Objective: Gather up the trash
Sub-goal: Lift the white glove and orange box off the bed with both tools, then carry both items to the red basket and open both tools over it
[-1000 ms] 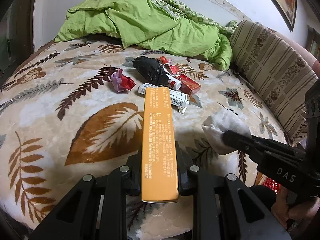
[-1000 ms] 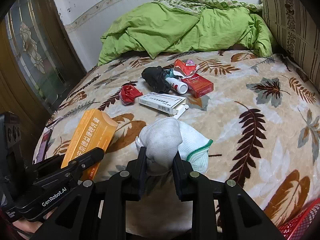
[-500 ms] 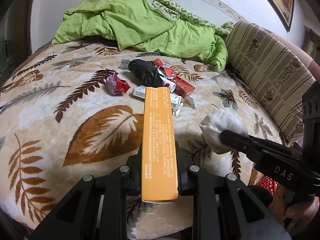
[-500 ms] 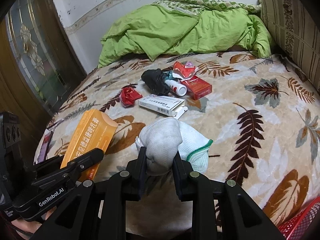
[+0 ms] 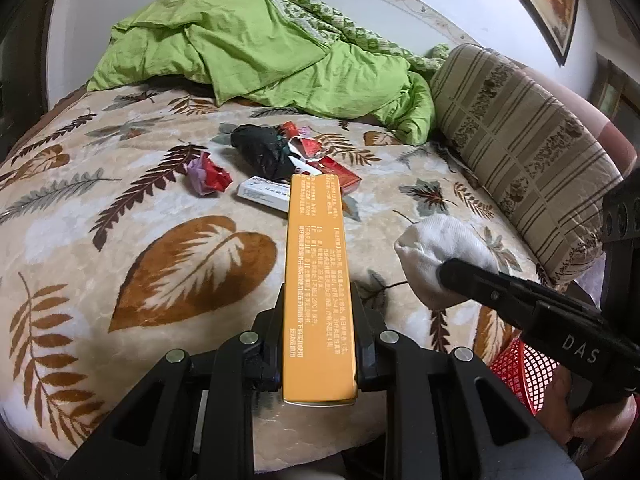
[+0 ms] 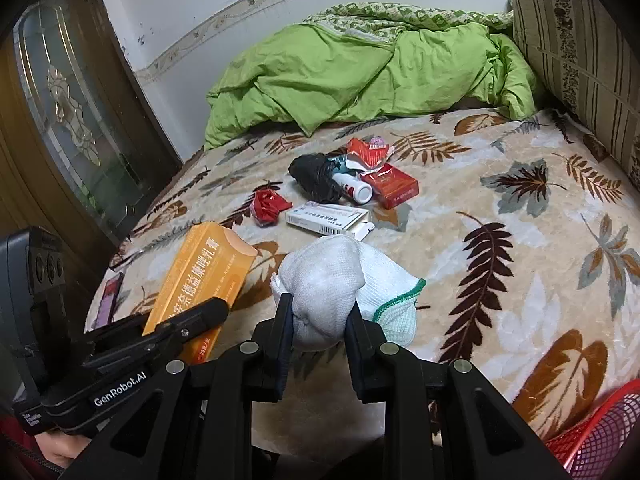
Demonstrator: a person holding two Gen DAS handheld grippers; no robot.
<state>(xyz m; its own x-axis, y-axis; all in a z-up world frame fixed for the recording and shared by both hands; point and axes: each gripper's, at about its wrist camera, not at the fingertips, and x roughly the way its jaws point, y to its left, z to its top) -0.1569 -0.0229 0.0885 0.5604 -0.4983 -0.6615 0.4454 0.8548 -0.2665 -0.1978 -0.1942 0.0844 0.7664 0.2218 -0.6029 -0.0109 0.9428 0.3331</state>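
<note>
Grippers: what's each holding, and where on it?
Left gripper clamps the orange box across its near end. Right gripper pinches the white sock at its bunched near end.

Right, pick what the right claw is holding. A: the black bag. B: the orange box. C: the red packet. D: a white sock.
D: the right claw is shut on the white sock; the orange box sits in the left claw.
</note>
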